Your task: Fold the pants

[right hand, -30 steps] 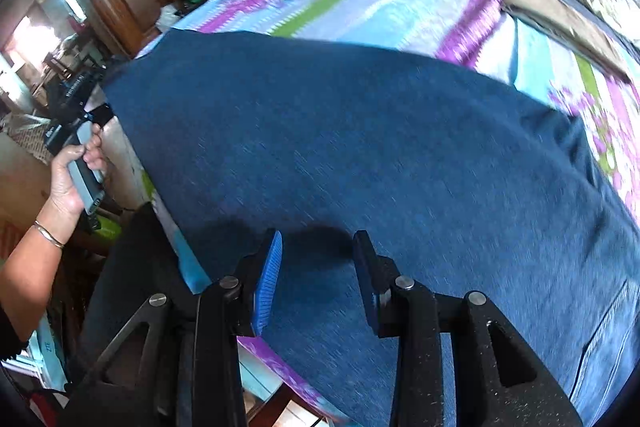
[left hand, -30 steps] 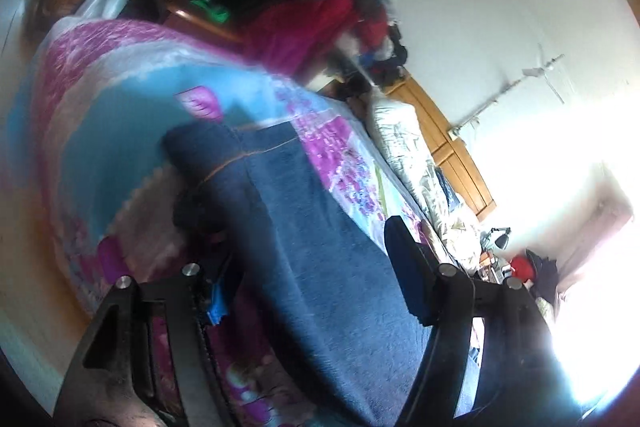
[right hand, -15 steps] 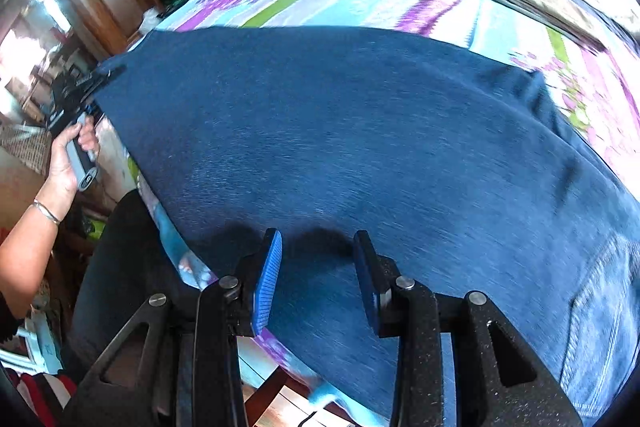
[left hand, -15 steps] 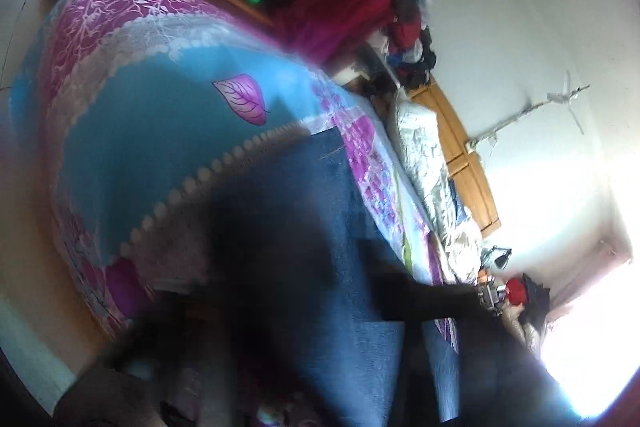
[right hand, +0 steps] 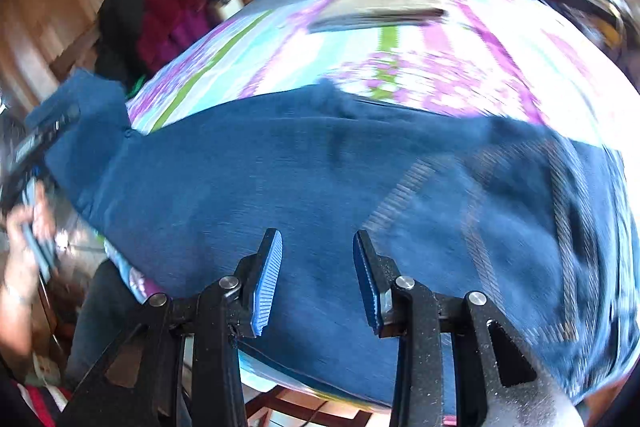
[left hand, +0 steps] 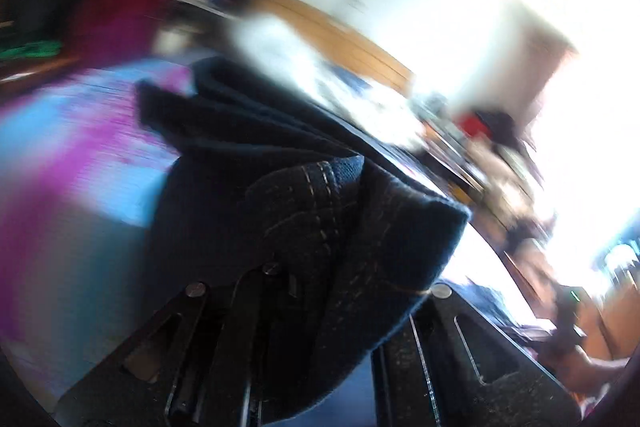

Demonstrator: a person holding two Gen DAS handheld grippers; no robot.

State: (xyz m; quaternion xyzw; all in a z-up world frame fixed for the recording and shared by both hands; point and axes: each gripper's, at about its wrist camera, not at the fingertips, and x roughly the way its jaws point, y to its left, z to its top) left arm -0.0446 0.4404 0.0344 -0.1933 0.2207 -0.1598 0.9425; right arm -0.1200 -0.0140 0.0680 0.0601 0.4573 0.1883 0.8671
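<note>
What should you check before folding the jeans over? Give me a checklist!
1. Left hand-held gripper holds the jeans: ok, denim is bunched between its fingers.
2. Right hand-held gripper is free: ok, open above the cloth.
3. Jeans lie on the bedspread: ok.
4. Jeans lie smooth: cannot tell, too blurred.
5. Folded cloth farther back is out of the way: ok.

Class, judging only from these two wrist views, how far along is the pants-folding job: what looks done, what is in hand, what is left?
Done: the pants lie spread flat across the bedspread.
In hand: the left gripper has a bunch of denim, apparently the leg end, lifted off the bed; the right gripper hovers open above the cloth.
Left: no completed fold shows yet.
</note>
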